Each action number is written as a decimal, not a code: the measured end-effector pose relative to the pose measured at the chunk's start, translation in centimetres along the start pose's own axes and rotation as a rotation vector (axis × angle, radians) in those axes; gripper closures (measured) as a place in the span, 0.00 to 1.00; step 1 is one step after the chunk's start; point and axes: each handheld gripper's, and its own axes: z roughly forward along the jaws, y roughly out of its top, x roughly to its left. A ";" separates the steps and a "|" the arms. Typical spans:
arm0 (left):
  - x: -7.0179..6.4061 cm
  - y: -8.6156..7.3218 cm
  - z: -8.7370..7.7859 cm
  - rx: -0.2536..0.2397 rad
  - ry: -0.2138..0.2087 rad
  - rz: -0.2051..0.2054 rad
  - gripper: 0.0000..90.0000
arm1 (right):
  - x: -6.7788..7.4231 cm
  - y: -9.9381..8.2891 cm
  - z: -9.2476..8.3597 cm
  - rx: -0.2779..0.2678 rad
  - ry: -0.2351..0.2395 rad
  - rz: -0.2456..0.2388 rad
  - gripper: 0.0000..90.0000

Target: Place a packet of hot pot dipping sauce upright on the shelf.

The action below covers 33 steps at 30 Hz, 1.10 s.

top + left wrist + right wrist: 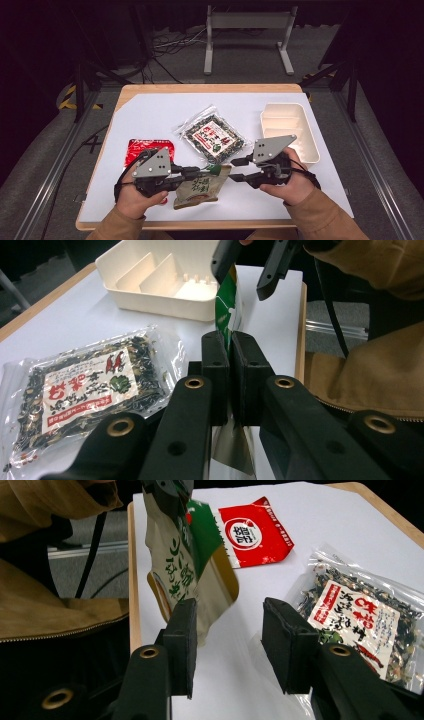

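My left gripper (197, 174) has its fingers (216, 371) clamped tight on the top edge of the green-and-beige packet (200, 186); the pads meet on the foil with no gap showing between them. The packet hangs from that grip, raised off the white sheet (150, 117) near the front edge of the table (210, 88), its lower end toward me. Just behind my left hand (134, 197) lies the red packet (148, 148), flat on the sheet. Behind the held packet, at centre, the clear bag of dried seaweed mix (214, 137) lies flat, apart from both grippers. My right gripper (235, 169) stands about half open with nothing held: in the right gripper view its pads (186, 630) stand either side of the packet's free corner, close beside it without pressing on it. Behind my right hand (291, 186) stands the cream divided tray (314, 145), near the right edge of the sheet.
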 end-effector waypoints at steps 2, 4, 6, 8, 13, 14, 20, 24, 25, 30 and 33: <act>-0.1 0.1 0.0 0.002 0.001 0.005 0.95 | -0.1 0.7 0.2 0.024 0.013 -0.021 0.64; -0.2 0.1 0.1 -0.001 -0.001 0.004 0.95 | -0.1 1.1 0.5 0.042 0.025 -0.025 0.65; -0.2 0.1 0.1 -0.001 0.002 0.005 0.95 | -0.1 1.3 0.7 0.049 0.035 -0.024 0.66; -0.2 0.1 0.1 -0.005 0.000 0.008 0.95 | -0.2 1.7 1.1 0.062 0.049 -0.035 0.67; -0.3 0.1 0.0 -0.028 0.006 0.009 0.94 | -0.2 2.4 1.9 0.094 0.075 -0.048 0.70; -0.3 0.1 0.0 -0.030 0.006 0.011 0.94 | -0.2 2.5 2.1 0.102 0.079 -0.051 0.71; -0.4 0.1 0.3 -0.033 0.002 0.011 0.94 | -0.2 3.1 3.2 0.155 0.102 -0.066 0.74; -0.6 0.1 0.6 -0.031 -0.006 0.010 0.94 | -0.1 3.2 4.3 0.191 0.120 -0.076 0.75; -0.6 0.1 0.6 -0.031 -0.005 0.012 0.94 | -0.1 3.2 4.5 0.197 0.124 -0.081 0.76; -0.7 0.2 0.7 -0.032 -0.008 0.016 0.94 | 0.1 3.1 5.4 0.234 0.149 -0.096 0.83; -0.7 0.1 0.6 -0.038 -0.006 0.015 0.94 | 0.2 3.2 5.6 0.239 0.165 -0.100 0.91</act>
